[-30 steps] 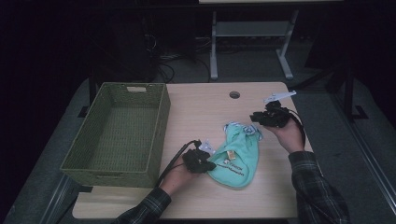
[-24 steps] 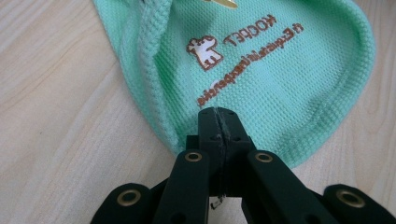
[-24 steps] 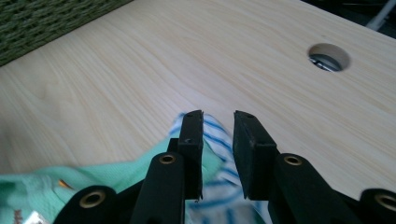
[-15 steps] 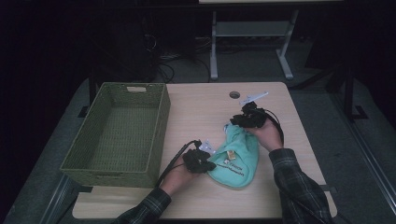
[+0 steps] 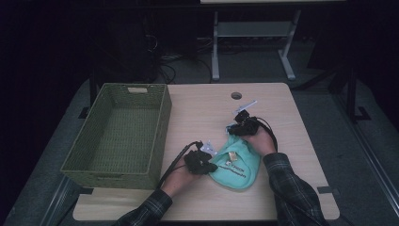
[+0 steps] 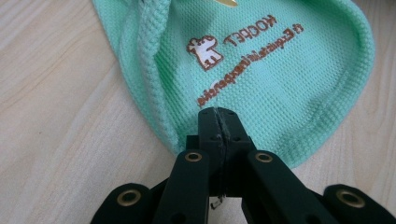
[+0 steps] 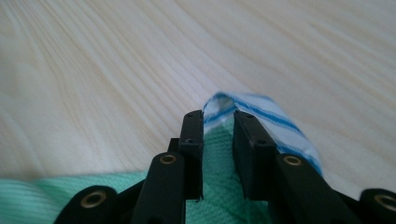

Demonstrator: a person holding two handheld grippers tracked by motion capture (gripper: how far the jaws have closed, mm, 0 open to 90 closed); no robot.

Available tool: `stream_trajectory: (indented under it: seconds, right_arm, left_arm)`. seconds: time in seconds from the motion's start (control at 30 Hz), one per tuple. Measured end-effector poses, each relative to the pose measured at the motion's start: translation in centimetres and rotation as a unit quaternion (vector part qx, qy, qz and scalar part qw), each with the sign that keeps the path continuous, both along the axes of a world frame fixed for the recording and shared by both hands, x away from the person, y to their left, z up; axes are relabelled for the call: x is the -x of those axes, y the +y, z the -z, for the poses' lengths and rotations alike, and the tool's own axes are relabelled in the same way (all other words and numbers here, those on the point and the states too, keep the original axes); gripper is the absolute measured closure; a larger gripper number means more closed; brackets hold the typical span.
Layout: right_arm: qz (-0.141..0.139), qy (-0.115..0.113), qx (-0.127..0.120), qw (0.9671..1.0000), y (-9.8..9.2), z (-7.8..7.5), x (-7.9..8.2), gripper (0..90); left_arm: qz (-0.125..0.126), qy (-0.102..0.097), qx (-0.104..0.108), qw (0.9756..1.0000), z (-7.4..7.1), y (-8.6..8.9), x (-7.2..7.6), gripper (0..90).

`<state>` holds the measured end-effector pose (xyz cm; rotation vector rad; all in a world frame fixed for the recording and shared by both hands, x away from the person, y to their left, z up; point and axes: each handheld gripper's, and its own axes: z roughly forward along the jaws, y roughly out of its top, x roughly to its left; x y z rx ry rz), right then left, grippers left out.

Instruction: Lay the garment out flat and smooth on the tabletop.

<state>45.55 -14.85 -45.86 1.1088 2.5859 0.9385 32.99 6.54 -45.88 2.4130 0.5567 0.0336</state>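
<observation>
A mint green knit garment (image 5: 237, 165) with brown printed lettering lies on the wooden table (image 5: 202, 108). In the left gripper view the garment (image 6: 280, 70) spreads beyond my left gripper (image 6: 218, 112), whose jaws are pressed together on its near hem. In the high view my left gripper (image 5: 207, 165) sits at the garment's left edge. My right gripper (image 5: 235, 129) is at the garment's far end. In the right gripper view its tips (image 7: 218, 121) pinch a fold of blue-and-white striped trim (image 7: 271, 116), with green cloth (image 7: 219, 186) bunched below.
A green woven basket (image 5: 160, 127) stands on the left side of the table, with nothing in it. A round cable hole (image 5: 236, 95) sits near the far edge. Metal stand legs and cables (image 5: 254, 52) lie on the floor beyond the table.
My right gripper has come left, down and nearer the person, carrying the garment's far end with it, so the cloth lies shorter. My left gripper has stayed put.
</observation>
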Motion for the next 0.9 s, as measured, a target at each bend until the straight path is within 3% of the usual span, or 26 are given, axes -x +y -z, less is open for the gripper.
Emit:
stream_trajectory:
  seconds: [0.23, 0.4, 0.53, 0.7, 0.9]
  right_arm:
    - [-0.001, -0.016, 0.009, 0.9998, 0.0, 0.4, 0.2, 89.1]
    - [0.003, -0.020, 0.001, 0.9998, -0.1, 0.3, 0.3, 90.0]
    - [0.011, -0.030, -0.016, 0.9994, -0.3, -0.9, 0.2, 90.0]
    - [0.016, -0.046, -0.010, 0.9988, 0.1, -2.0, -0.5, 90.0]
    - [0.038, -0.042, -0.010, 0.9983, 0.5, -2.0, -1.9, 90.0]
  left_arm:
    - [0.000, 0.000, 0.000, 1.0000, 0.0, 0.0, 0.0, 89.0]
    - [0.000, 0.000, 0.000, 1.0000, 0.0, 0.0, 0.0, 89.0]
    - [0.002, 0.000, 0.000, 1.0000, 0.0, 0.0, -0.1, 89.0]
    - [0.001, 0.001, 0.000, 1.0000, 0.0, 0.0, 0.0, 89.0]
    - [0.002, 0.001, 0.000, 1.0000, 0.0, 0.0, 0.0, 89.0]
